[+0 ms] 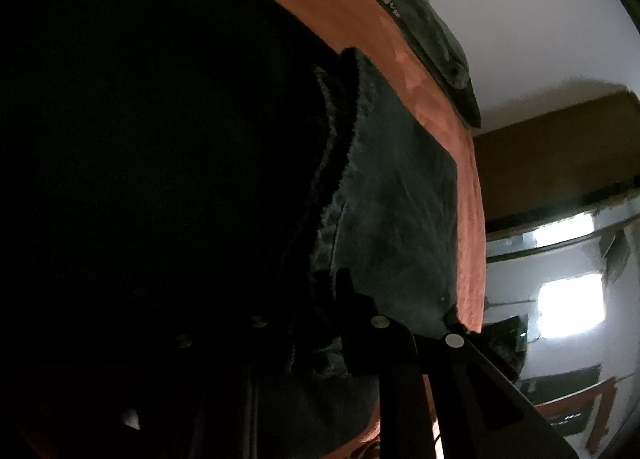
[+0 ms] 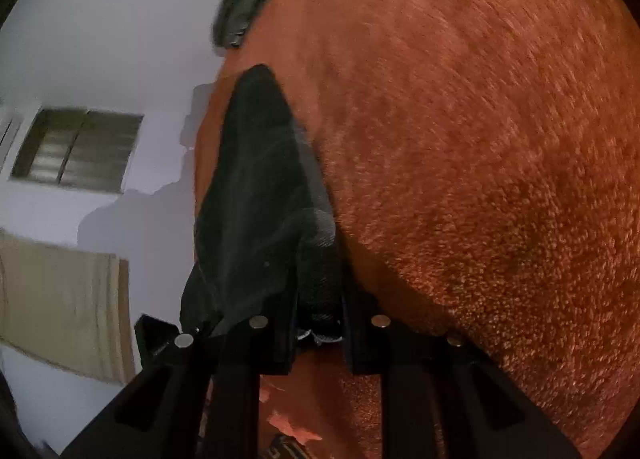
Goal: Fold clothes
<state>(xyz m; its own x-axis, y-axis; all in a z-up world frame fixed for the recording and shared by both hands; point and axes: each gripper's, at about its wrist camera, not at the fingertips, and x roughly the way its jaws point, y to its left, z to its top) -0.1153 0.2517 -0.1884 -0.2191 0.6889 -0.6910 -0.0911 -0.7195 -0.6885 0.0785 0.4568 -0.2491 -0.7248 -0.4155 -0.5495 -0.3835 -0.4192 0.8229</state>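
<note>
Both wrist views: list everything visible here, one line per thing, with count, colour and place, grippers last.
dark denim garment: one, blackish blue, lying on the blanket and pinched at its edge; frayed hem in the left wrist view.
fuzzy orange blanket: one, orange, covering the surface under the garment.
folded grey-green cloth: one, grey-green, at the blanket's far edge by the wall.
white wall: one, white, behind the blanket.
window: one, dark, on the wall.
left gripper: black, mostly lost in shadow.
right gripper: black, closed on the garment.

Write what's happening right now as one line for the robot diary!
step: folding | right hand-held gripper: shut on dark garment | left hand-held gripper: in dark fabric, grip unclear | surface: orange blanket
</note>
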